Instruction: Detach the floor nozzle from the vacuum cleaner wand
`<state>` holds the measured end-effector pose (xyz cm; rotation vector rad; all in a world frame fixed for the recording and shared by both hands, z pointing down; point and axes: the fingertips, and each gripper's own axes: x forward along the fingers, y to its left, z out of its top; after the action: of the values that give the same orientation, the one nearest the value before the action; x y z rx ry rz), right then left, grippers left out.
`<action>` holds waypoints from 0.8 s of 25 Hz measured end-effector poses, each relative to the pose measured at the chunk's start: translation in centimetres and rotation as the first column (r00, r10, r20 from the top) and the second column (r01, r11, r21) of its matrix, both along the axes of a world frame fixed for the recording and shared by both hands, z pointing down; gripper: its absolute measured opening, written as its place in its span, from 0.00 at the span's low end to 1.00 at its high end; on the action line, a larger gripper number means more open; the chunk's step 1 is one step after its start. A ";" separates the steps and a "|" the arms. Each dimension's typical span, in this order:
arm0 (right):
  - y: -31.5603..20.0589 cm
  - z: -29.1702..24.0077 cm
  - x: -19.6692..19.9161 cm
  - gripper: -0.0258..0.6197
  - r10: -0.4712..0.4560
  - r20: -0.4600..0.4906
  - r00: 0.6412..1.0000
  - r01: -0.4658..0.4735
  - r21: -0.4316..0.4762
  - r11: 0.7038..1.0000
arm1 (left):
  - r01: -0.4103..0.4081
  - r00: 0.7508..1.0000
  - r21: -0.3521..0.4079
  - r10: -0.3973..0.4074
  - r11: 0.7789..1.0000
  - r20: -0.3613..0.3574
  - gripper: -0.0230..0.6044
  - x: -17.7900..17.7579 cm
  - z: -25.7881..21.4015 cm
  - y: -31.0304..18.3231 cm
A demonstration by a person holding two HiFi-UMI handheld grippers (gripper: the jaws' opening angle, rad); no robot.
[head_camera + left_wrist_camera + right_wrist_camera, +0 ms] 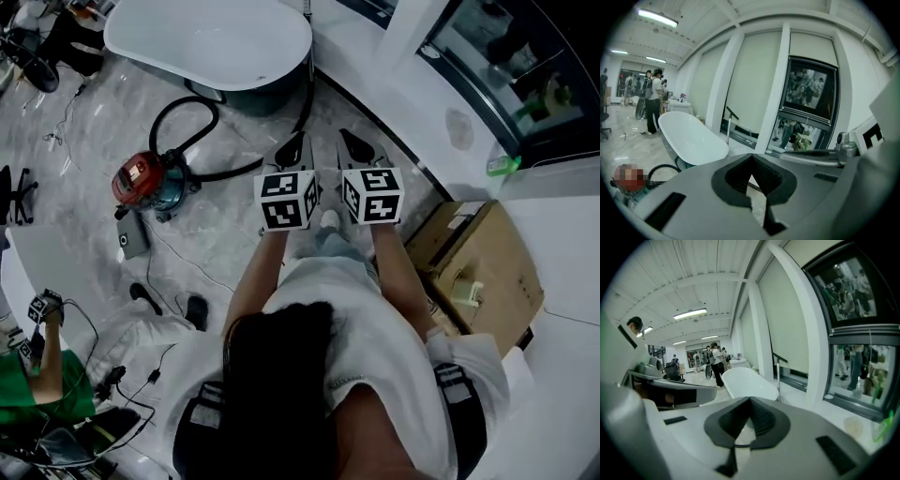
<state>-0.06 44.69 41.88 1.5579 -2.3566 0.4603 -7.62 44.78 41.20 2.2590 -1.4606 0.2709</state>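
We see a white bathtub (211, 42) standing on the grey marbled floor (94, 122), and a cardboard box (487, 272) at the right (a small pale item sits on it). A green bottle (503, 165) lies on the white ledge (562, 183) beyond.

Open floor (98, 117), bathtub (206, 37) ahead, vacuum (145, 181) left

This is a large open hall fitted out as a mock bathroom, more a test space than a home. A white freestanding oval bathtub (206, 42) and a slim floor-standing tap (729, 124) stand on a grey marble-patterned floor (225, 244) under long ceiling strip lights (658, 18). Loose black cables (66, 122), a red canister vacuum cleaner (145, 180), a brown cardboard box (487, 272) and a group of standing people (652, 101) share the room.
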 end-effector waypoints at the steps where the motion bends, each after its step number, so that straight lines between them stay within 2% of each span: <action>1: -0.6 -0.1 0.4 0.06 -0.004 -0.001 1.000 0.004 0.002 1.000 | 0.009 1.000 -0.001 -0.009 1.000 -0.002 0.03 0.2 0.0 -0.4; 11: -5.1 0.6 3.0 0.06 -0.039 0.007 0.999 0.039 -0.006 0.999 | 0.048 0.999 0.001 -0.048 0.999 -0.018 0.03 3.3 0.3 -5.1; 20: -7.3 1.2 6.6 0.06 -0.053 0.017 0.998 0.053 -0.007 0.999 | 0.072 0.997 0.003 -0.072 0.997 0.014 0.03 6.7 1.1 -6.6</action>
<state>6.55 37.40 43.05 1.4897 -2.3992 0.4715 -0.91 38.16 42.35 2.2060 -1.5466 0.2636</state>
